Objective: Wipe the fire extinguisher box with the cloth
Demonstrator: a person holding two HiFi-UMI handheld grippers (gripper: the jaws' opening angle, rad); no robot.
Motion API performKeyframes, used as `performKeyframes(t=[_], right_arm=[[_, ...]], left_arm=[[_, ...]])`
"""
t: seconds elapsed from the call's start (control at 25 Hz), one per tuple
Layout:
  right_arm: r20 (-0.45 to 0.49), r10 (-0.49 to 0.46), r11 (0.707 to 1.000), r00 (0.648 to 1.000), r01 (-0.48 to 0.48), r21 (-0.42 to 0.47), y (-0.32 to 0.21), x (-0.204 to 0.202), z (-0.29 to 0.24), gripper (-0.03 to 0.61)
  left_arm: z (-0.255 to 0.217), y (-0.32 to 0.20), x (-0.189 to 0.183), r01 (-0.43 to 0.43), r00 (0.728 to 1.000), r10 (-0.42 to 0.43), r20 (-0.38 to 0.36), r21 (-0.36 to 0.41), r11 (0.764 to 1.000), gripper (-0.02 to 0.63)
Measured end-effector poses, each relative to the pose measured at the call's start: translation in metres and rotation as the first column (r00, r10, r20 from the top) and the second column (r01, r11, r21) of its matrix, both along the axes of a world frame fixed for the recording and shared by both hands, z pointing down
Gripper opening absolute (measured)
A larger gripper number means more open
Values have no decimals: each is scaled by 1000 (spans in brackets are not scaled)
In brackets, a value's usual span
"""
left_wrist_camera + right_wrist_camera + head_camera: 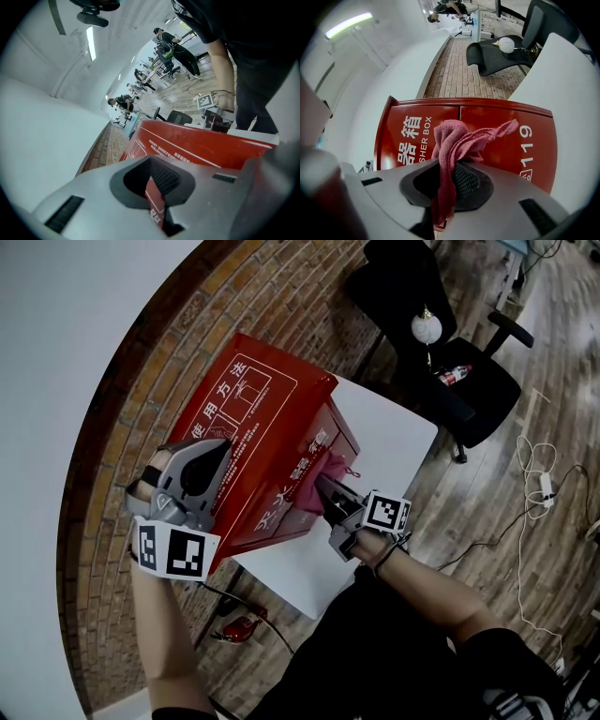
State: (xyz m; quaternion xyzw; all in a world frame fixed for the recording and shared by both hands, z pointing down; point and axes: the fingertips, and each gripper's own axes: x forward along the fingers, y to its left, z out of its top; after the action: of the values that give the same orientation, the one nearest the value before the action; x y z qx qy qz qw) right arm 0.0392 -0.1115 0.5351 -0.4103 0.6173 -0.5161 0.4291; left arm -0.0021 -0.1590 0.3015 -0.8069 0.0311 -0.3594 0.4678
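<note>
Though unclear overhead, right tongs clamp cloth.

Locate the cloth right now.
The cloth is clamped in the right gripper, bunched in front of the lettered front face of the red fire extinguisher box. In the head view it sits near centre, at the box's right-hand face.

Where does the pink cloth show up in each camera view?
Head view: cloth at centre, in the right gripper, at the red box's front.
Left gripper view: not visible.
Right gripper view: centre, clamped between the jaws.
Shared landmark: the red box.
</note>
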Motion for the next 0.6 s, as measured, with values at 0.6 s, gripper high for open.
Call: performKeyframes(t=[0.6], right_arm=[[15,0,987,1000,-2,158,0,1,-73,67]], left_arm=[[0,0,0,0,1000,0,0,0,1000,15]])
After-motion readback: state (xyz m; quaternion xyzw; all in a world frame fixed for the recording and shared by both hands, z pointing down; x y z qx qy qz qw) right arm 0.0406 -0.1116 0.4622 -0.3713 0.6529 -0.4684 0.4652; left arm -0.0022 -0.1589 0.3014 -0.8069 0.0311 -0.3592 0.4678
